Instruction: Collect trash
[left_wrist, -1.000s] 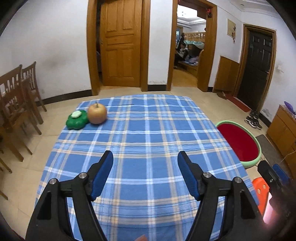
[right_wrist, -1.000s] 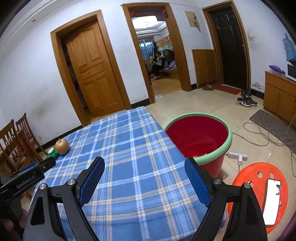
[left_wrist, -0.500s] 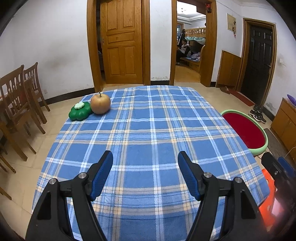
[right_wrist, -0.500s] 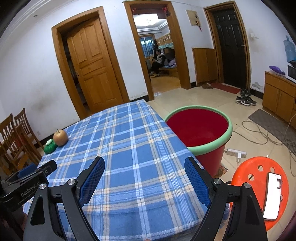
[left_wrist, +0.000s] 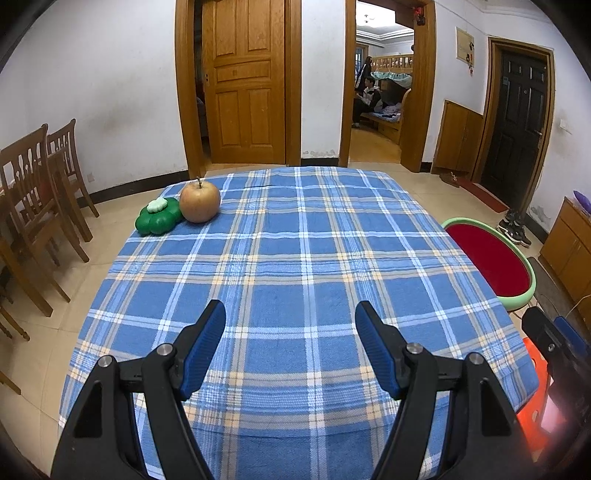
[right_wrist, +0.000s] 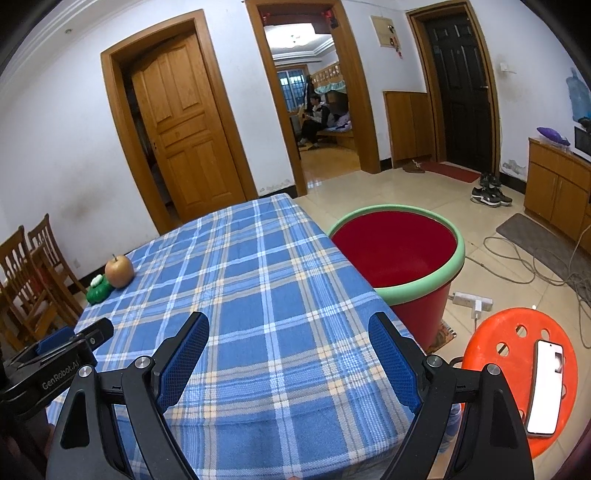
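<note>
Lettering "GenRobot.AI" marks left tool (right_wrist: 70, 341), jaws apart, empty.

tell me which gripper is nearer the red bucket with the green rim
Right. The right gripper hovers over the table edge with the red bucket close on its right. The left gripper sits further toward the apple side, the bucket beyond the table's far right edge.
</note>
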